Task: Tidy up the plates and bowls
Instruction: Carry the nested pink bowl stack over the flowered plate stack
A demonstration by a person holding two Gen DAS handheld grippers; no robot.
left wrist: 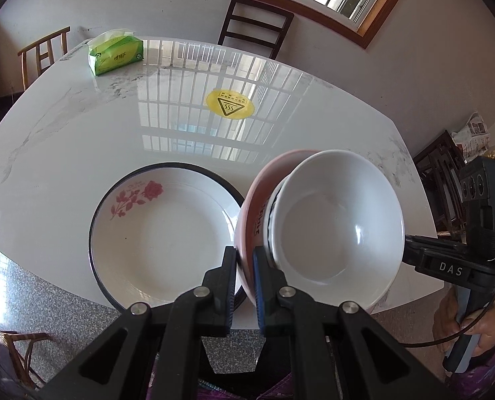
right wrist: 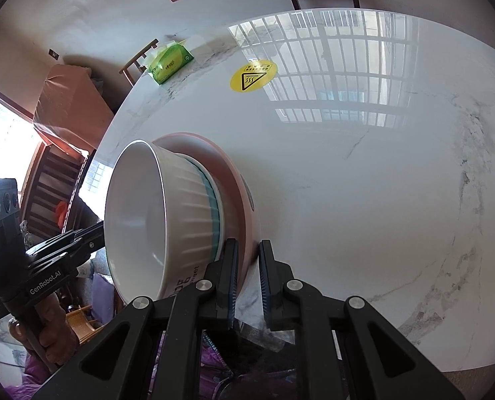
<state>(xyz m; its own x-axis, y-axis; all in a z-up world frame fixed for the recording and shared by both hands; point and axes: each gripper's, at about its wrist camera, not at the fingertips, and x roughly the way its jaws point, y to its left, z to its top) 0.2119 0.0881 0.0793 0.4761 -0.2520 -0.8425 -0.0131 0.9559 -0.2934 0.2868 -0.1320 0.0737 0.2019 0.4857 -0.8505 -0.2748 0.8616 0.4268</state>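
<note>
A stack of bowls hangs tilted above the table between both grippers: a white ribbed bowl (left wrist: 337, 220) nested in a teal-rimmed one, inside a pink bowl (left wrist: 252, 206). My left gripper (left wrist: 245, 260) is shut on the pink bowl's rim. My right gripper (right wrist: 249, 253) is shut on the opposite side of the pink bowl's rim (right wrist: 237, 193); the white bowl (right wrist: 154, 213) shows to its left. A white plate with a dark rim and a rose print (left wrist: 160, 230) lies on the table left of the stack.
The white marble table (left wrist: 80, 140) bears a yellow hot-surface sticker (left wrist: 230, 104) and a green tissue pack (left wrist: 115, 54) at its far edge. Wooden chairs (left wrist: 255, 26) stand around it. The table's near edge runs just below the plate.
</note>
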